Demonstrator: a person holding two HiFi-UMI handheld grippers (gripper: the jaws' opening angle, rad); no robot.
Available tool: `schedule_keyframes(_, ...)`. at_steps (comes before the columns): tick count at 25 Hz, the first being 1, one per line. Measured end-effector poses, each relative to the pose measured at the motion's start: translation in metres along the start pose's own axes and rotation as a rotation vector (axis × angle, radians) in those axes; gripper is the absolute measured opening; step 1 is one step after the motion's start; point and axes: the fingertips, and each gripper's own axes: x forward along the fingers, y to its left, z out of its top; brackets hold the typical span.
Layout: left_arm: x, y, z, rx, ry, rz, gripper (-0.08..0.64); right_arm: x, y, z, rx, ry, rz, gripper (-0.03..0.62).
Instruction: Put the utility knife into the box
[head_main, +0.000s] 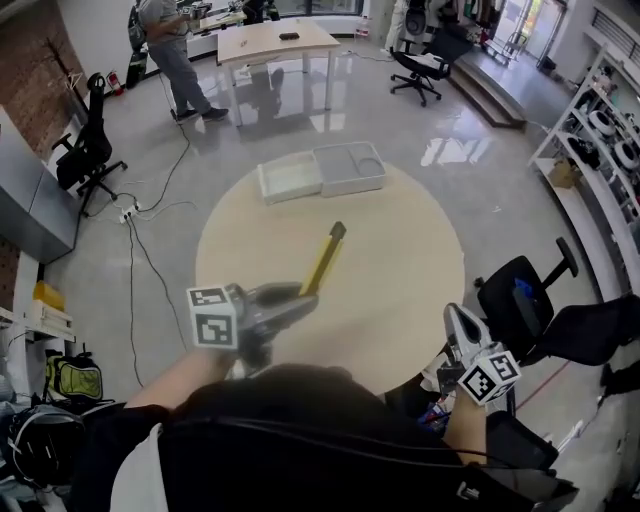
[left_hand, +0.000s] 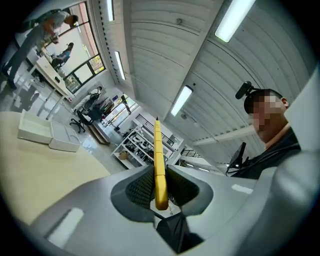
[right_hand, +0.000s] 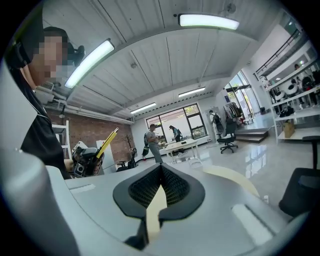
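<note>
My left gripper (head_main: 303, 296) is shut on the rear end of a yellow utility knife (head_main: 325, 257) and holds it above the round beige table (head_main: 400, 270). The knife's dark tip slants up and away toward the box. In the left gripper view the knife (left_hand: 158, 155) stands pinched between the ribbed pads (left_hand: 142, 187). The white box (head_main: 350, 167) lies open at the table's far edge, with its lid (head_main: 290, 177) beside it on the left. My right gripper (head_main: 456, 320) hangs off the table's near right edge, its jaws (right_hand: 161, 172) shut with nothing in them.
A black office chair (head_main: 525, 300) stands just right of the right gripper. Past the table are a shiny floor, a wooden desk (head_main: 275, 42) and a standing person (head_main: 175, 55). Cables (head_main: 140, 240) run along the floor at left. Shelving (head_main: 600, 140) lines the right wall.
</note>
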Motion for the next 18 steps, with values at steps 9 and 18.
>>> schedule_keyframes(9, -0.046, 0.053, 0.053, 0.05, -0.015, -0.007, 0.074, 0.077, 0.035, 0.028, -0.054, -0.02, -0.018, 0.014)
schedule_keyframes(18, -0.046, 0.121, 0.097, 0.131, 0.037, 0.042, 0.074, 0.123, 0.016, 0.056, -0.068, -0.036, -0.068, 0.014)
